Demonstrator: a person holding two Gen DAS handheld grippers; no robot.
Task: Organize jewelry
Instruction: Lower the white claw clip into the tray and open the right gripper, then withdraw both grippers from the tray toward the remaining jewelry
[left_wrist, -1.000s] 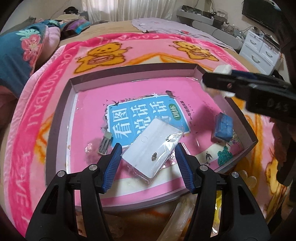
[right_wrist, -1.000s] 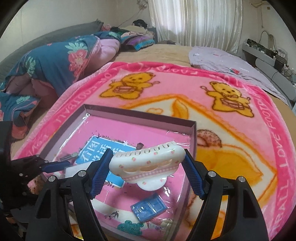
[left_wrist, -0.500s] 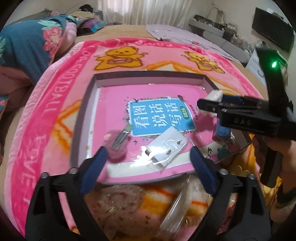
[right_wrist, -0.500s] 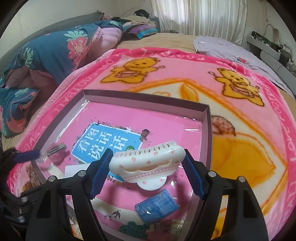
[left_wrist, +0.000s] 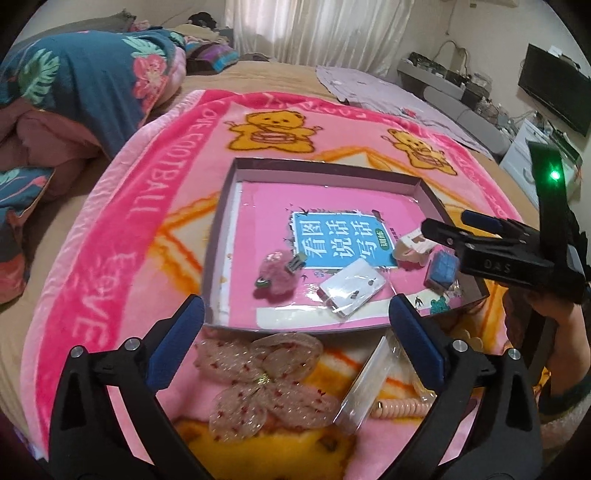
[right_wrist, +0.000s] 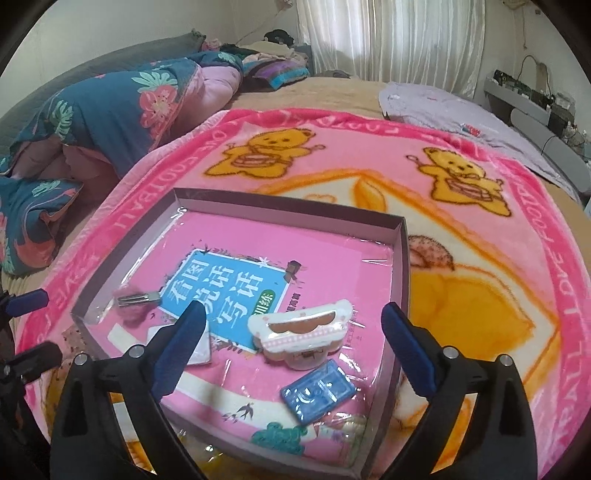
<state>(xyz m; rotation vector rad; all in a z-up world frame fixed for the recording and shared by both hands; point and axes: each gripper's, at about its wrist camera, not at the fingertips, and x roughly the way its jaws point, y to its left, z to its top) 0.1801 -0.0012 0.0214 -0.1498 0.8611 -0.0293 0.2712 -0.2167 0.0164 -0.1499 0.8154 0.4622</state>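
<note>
**Both tools spread, clip in the box**

The right tool (right_wrist: 291, 347), jaws just opened wide, stands over the white hair clip (right_wrist: 301, 332) lying in the pink box (right_wrist: 402, 266) (beside a blue packet (right_wrist: 317, 395)). The left tool (left_wrist: 295, 332), also just opened, holds nothing.

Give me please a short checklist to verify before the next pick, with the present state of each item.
1. Left gripper free: ok. Its jaws have just been opening and nothing is between them.
2. Right gripper free: ok. Its jaws have just been opening, and the white hair claw lies loose in the tray.
3. Released items inside the tray: ok. The claw, the earring card, the pink pompom clip and the blue packet are all inside its walls.
4. Items still waiting outside: not ok. The fabric bow, a clear bag and a coiled hair tie lie on the blanket.
5. Contents of the clear bag: cannot tell.
</note>
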